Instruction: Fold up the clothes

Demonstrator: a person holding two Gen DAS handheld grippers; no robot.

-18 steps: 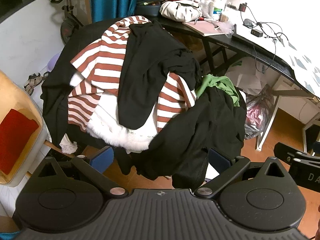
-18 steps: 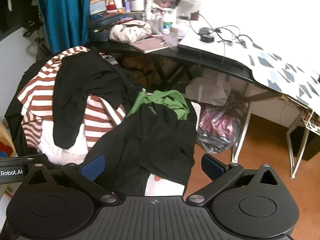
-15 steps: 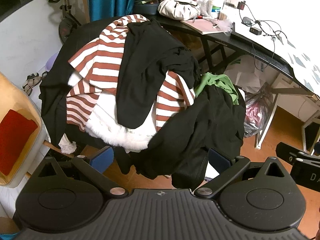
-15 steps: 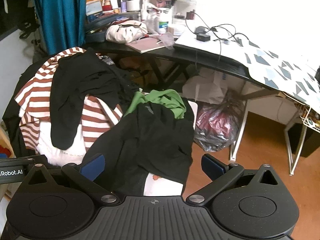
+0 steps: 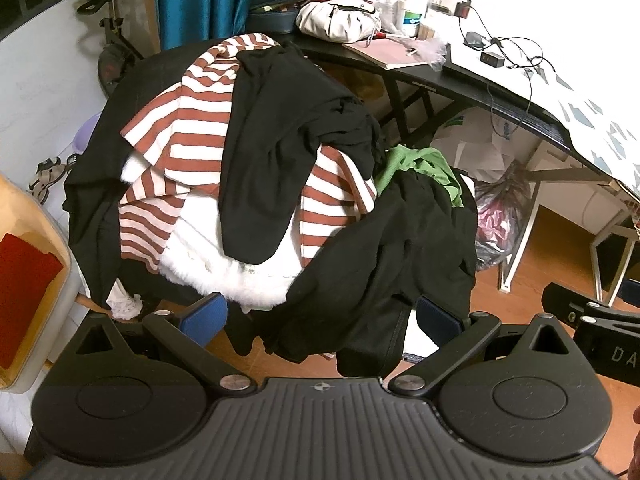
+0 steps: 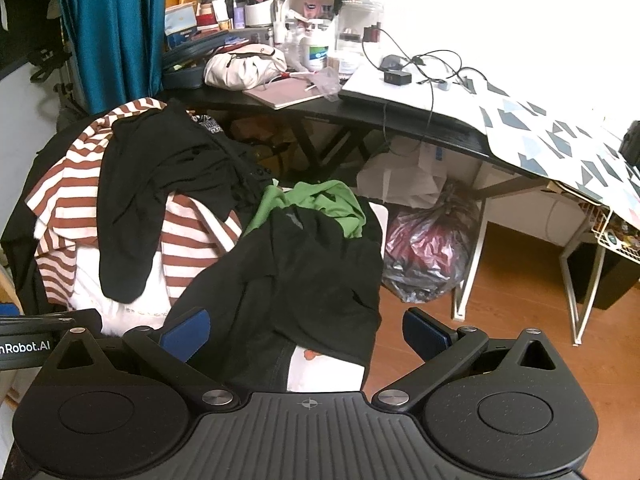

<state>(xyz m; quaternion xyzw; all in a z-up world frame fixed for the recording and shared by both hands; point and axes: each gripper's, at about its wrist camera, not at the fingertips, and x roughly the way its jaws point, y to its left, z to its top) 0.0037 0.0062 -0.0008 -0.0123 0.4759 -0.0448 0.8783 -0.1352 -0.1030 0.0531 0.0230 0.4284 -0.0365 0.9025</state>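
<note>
A heap of clothes lies on a dark seat ahead of both grippers. A red-and-white striped top (image 5: 188, 148) (image 6: 68, 196) has a black garment (image 5: 276, 140) (image 6: 152, 176) draped over it. A white fluffy piece (image 5: 236, 276) sits beneath. A second black garment (image 5: 384, 256) (image 6: 304, 268) hangs at the front right, with a green garment (image 5: 420, 164) (image 6: 320, 204) behind it. My left gripper (image 5: 320, 316) is open and empty, just short of the hanging black cloth. My right gripper (image 6: 306, 330) is open and empty, with the black garment's lower edge between its blue pads (image 6: 188, 330).
A black desk (image 6: 360, 116) crowded with cosmetics, a beige bag (image 6: 244, 66), a notebook and cables stands behind the heap. A filled plastic bag (image 6: 428, 256) sits on the wooden floor under it. A teal curtain (image 6: 112, 28) hangs at back left. A pale container (image 5: 36, 256) stands at left.
Both grippers have pulled back and up slightly, so the heap sits a little lower and farther in view. Both stay open. The clothes have not moved.
</note>
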